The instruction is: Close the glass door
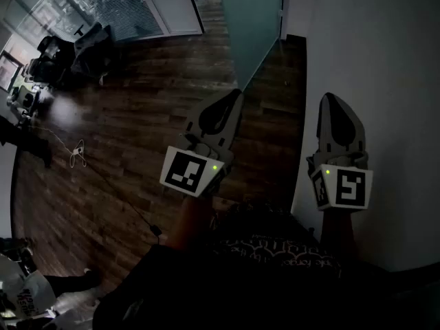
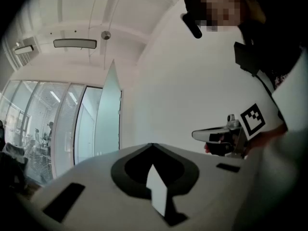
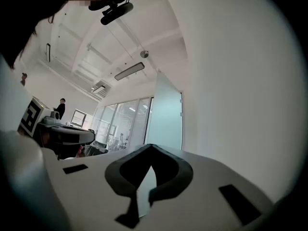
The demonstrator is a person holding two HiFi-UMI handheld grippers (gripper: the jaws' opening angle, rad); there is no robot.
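The frosted glass door (image 1: pixel 251 26) stands ahead, swung out from the white wall (image 1: pixel 375 60) over the wooden floor. It shows as a tall pale panel (image 2: pixel 109 114) in the left gripper view and as a similar panel (image 3: pixel 166 119) in the right gripper view. My left gripper (image 1: pixel 237 95) is held out over the floor with its tips together (image 2: pixel 152 145) and nothing between them. My right gripper (image 1: pixel 328 99) hangs beside the wall, also shut and empty (image 3: pixel 152 146). Both are well short of the door and touch nothing.
Dark office chairs (image 1: pixel 65 50) stand at the far left. A thin cable (image 1: pixel 79 153) trails across the floor. Beyond the door runs a glazed partition (image 2: pixel 43 129). A person (image 3: pixel 60 108) stands far off by a desk.
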